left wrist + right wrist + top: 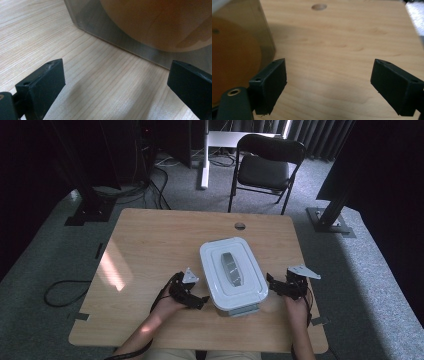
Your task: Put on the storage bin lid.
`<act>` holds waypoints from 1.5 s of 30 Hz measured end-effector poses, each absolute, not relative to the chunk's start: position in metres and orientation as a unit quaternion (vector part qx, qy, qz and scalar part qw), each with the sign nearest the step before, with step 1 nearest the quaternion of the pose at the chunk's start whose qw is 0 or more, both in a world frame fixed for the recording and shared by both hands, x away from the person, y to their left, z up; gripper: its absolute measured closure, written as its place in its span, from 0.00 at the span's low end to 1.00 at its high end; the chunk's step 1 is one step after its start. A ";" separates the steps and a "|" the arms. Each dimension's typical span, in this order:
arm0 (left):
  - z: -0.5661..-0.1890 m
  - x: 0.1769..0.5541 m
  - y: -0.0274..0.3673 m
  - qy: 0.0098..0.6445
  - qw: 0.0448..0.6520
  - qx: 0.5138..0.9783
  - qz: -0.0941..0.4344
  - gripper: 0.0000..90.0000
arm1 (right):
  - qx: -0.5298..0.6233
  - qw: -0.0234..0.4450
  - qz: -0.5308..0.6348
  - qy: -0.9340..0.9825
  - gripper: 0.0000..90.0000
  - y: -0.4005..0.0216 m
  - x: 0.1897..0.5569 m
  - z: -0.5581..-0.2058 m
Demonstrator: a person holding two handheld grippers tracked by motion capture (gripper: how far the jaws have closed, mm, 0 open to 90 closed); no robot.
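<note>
- Left gripper (200,299) held low at the near left corner of the box, jaws spread wide with bare tabletop between them; nothing gripped.
- In the left gripper view, left gripper (116,82) aimed at the box's clear wall (120,37), close but not touching, as far as can be judged.
- Right gripper (274,286) held just beside the box's right edge, jaws likewise wide apart and empty.
- In the right gripper view, right gripper (328,85) over bare wood, with the box wall (265,35) just beyond its left jaw; contact hard to judge.
- Hands (167,307) wrapped around both grippers, forearms entering from the near edge.
- Storage box (232,275) standing flat near the middle of the table, slightly toward the near right, long side running near to far, turned a little.
- White lid (216,257) seated on top, rounded corners, raised centre panel, grey recessed handle (231,268) along the middle.
- Clear body below the lid; grey latch (240,310) at the near end.
- Inside, seen through the wall, a large rounded orange-brown shape (160,22); possibly a bowl or plate, too blurred to name.
- Wooden table (150,240) otherwise bare, a round cable hole (240,226) at the far edge.
- Black folding chair (265,167) standing on grey carpet beyond the far side.
</note>
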State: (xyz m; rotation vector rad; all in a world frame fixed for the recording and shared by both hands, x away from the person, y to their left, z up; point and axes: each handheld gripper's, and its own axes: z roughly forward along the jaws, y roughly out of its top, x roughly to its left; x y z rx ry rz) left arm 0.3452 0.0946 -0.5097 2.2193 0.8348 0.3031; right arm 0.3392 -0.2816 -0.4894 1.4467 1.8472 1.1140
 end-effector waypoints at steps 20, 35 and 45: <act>-0.503 0.348 0.090 0.322 0.371 0.863 0.121 0.02 | 0.512 0.235 0.416 0.714 0.16 -0.254 0.337 -0.515; -0.500 0.345 0.109 0.325 0.368 0.862 0.128 0.02 | 0.488 0.217 0.416 0.736 0.17 -0.234 0.326 -0.513; -0.499 0.343 0.112 0.324 0.378 0.858 0.126 0.02 | 0.490 0.217 0.415 0.736 0.16 -0.231 0.325 -0.515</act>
